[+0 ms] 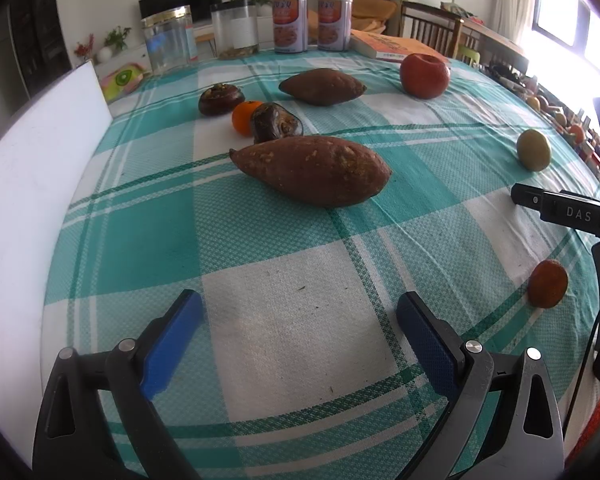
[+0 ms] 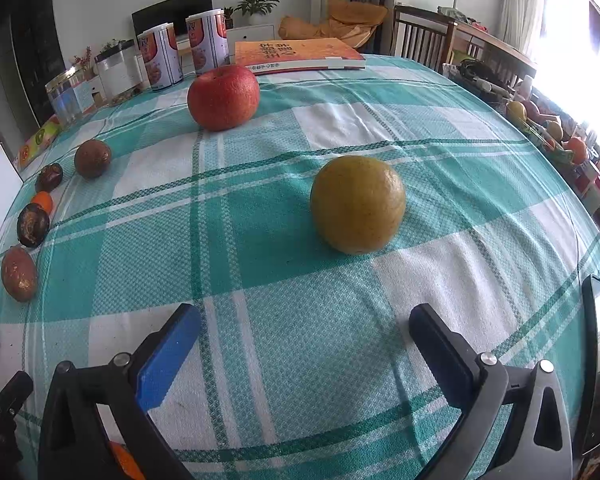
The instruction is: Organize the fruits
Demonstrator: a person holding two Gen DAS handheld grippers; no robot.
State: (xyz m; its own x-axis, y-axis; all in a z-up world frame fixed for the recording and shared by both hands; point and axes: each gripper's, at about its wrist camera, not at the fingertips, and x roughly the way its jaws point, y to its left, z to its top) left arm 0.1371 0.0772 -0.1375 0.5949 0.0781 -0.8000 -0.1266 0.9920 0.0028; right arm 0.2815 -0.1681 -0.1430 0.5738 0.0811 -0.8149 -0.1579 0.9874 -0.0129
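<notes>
Small orange — behind right gripper.

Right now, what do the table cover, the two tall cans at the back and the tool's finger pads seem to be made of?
Table cover: woven cloth, matte; visible weave, teal-and-white check.
Two cans: probably metal or card with glossy printed labels and pale lids; the look leaves it open.
Left tool pads: blue, likely rubber or plastic, with a fine dimpled texture; the right tool has the same.
</notes>
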